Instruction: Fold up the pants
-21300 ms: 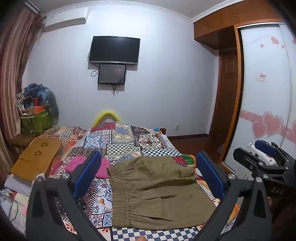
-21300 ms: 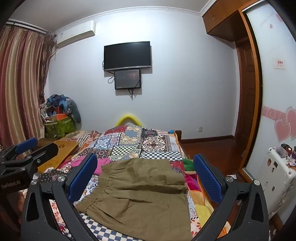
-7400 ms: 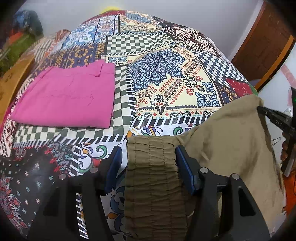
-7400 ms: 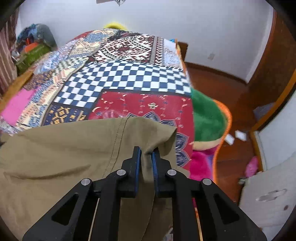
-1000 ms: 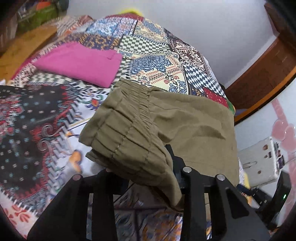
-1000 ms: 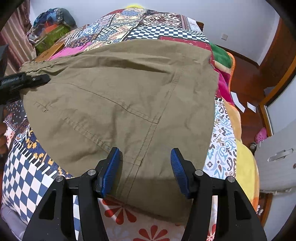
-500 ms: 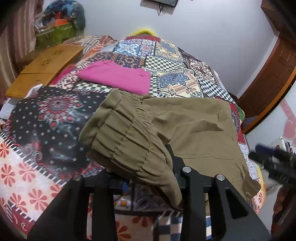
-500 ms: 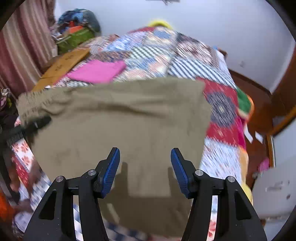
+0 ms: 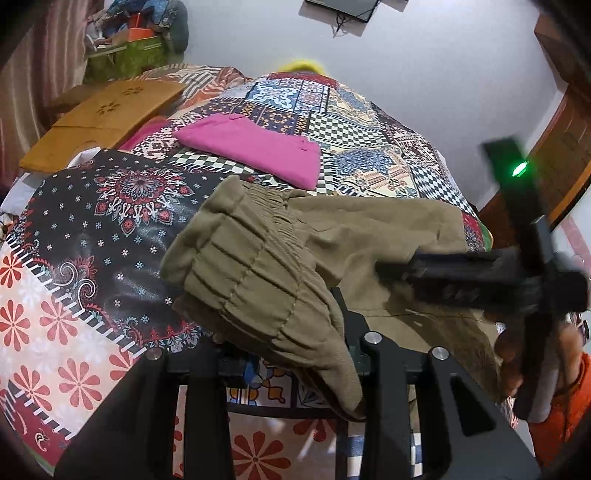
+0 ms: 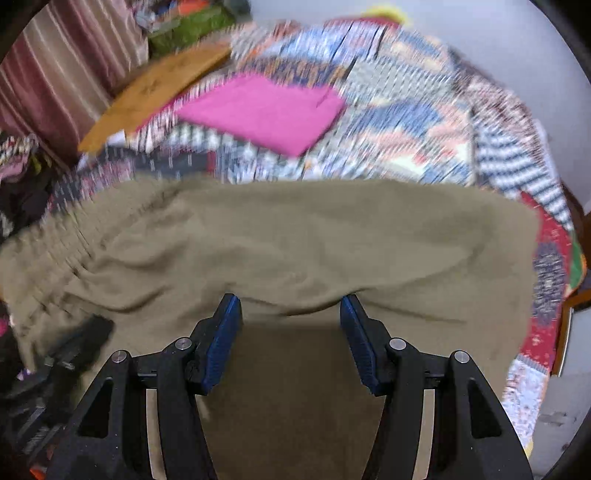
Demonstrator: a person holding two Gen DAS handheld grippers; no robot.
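Olive-khaki pants [image 9: 388,236], magenta folded cloth [image 9: 255,147], seemingly patchwork-patterned bedspread [image 9: 354,136]

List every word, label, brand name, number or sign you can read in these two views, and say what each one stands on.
None: no text can be read in either view.
The right hand-held gripper in the left wrist view shows a green light but no legible marking; its body is blurred.
The quilt, olive pants and pink cloth carry patterns or plain colour only.
The right wrist view is motion-blurred.

A home bedroom: patchwork-quilted bed [image 9: 351,147], striped curtains [image 10: 55,74], wall-mounted television [image 9: 343,7].
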